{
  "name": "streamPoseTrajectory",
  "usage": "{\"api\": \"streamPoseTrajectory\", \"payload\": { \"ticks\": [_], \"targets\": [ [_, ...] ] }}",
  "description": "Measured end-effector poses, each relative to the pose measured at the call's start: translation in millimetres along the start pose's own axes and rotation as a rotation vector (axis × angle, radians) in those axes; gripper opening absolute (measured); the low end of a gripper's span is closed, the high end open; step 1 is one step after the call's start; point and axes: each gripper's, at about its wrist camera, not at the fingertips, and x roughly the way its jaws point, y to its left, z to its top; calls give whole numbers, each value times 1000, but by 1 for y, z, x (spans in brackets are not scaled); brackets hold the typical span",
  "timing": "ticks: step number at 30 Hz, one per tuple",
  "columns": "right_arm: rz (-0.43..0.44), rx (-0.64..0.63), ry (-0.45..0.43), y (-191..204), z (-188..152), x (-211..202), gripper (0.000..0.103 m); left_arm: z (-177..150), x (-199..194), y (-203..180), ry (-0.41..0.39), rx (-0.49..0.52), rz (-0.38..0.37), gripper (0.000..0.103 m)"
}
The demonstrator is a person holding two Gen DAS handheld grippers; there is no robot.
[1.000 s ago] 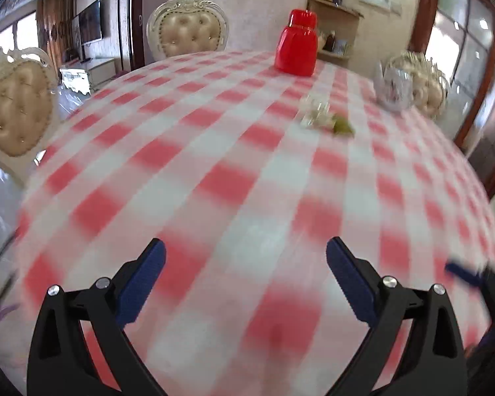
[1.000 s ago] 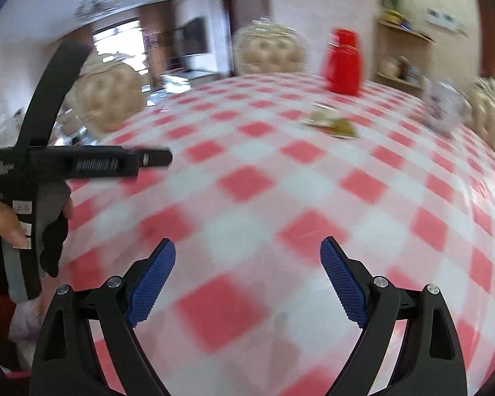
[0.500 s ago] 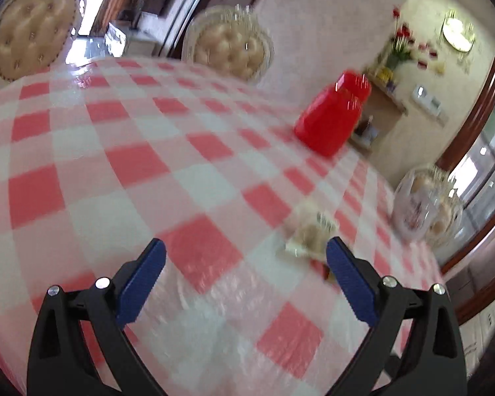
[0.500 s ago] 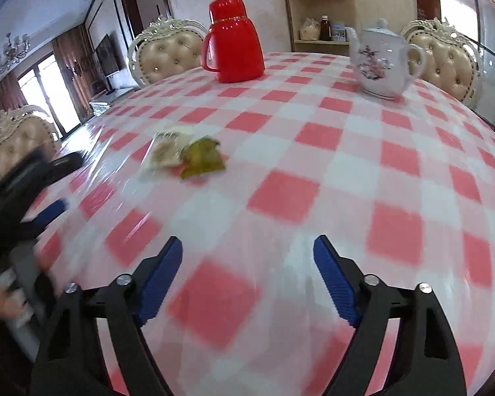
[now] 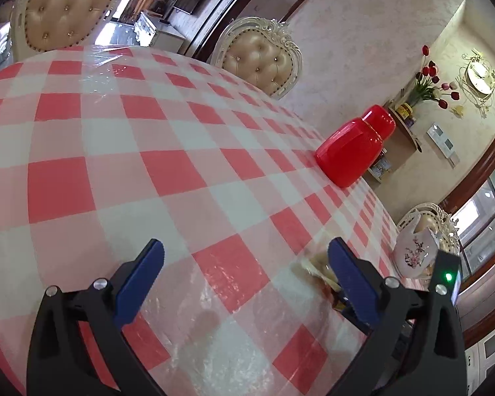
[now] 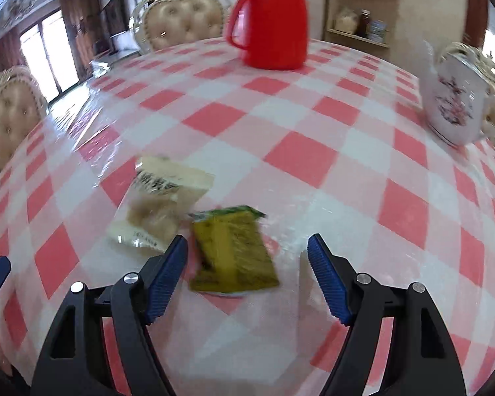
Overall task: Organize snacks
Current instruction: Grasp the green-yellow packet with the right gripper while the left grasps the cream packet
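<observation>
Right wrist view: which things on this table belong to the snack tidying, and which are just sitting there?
For the job:
- green snack packet, lying between the closing jaws of the right hand-held gripper, not yet pinched
- clear snack packet

Just sitting there:
- red flask
- flowered teapot
- checked tablecloth

Red jug's (image 6: 270,16) top cut off

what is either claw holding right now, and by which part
Nothing is held. The right claw is closing with the green snack packet lying between its pads, not yet pinched. The left claw is open over bare tablecloth.
</observation>
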Motion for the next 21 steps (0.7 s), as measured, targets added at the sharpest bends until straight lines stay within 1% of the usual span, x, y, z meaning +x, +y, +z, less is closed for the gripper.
{"api": "streamPoseTrajectory", "payload": {
  "ticks": [1, 2, 4, 5, 6, 8, 9, 10, 11, 12, 13, 14, 17, 18, 21],
  "targets": [
    [-3, -13, 14, 4, 1, 4, 71, -1, 1, 0, 4, 2, -1, 100],
    [-4, -14, 11, 6, 2, 4, 67, -1, 1, -1, 8, 7, -2, 100],
    [23, -7, 8, 7, 1, 3, 50, -2, 2, -2, 16, 15, -9, 100],
    [6, 0, -4, 6, -2, -1, 39, -2, 5, -4, 27, 29, -16, 100],
    [4, 10, -10, 3, -7, -6, 38, -2, 7, -6, 35, 43, -19, 100],
    [15, 36, -38, -5, -23, -25, 37, -3, 13, -18, 57, 122, -26, 100],
    [20, 50, -51, -10, -34, -38, 34, -4, 16, -24, 60, 170, -26, 100],
    [26, 63, -62, -16, -45, -50, 33, -5, 21, -35, 63, 242, -32, 100],
    [38, 89, -74, -25, -63, -69, 33, -5, 24, -42, 65, 292, -34, 100],
    [47, 105, -78, -30, -74, -79, 33, -6, 30, -51, 69, 352, -34, 100],
    [60, 126, -82, -36, -87, -91, 33, -6, 40, -61, 95, 407, -44, 100],
    [73, 150, -87, -42, -105, -104, 33, -6, 47, -66, 115, 433, -49, 100],
    [106, 216, -96, -53, -140, -126, 33, -8, 75, -89, 187, 490, -64, 100],
    [122, 237, -102, -56, -144, -131, 33, -9, 84, -99, 211, 525, -71, 100],
    [142, 250, -142, -55, -146, -145, 33, -16, 104, -125, 209, 656, -15, 100]
  ]
}}
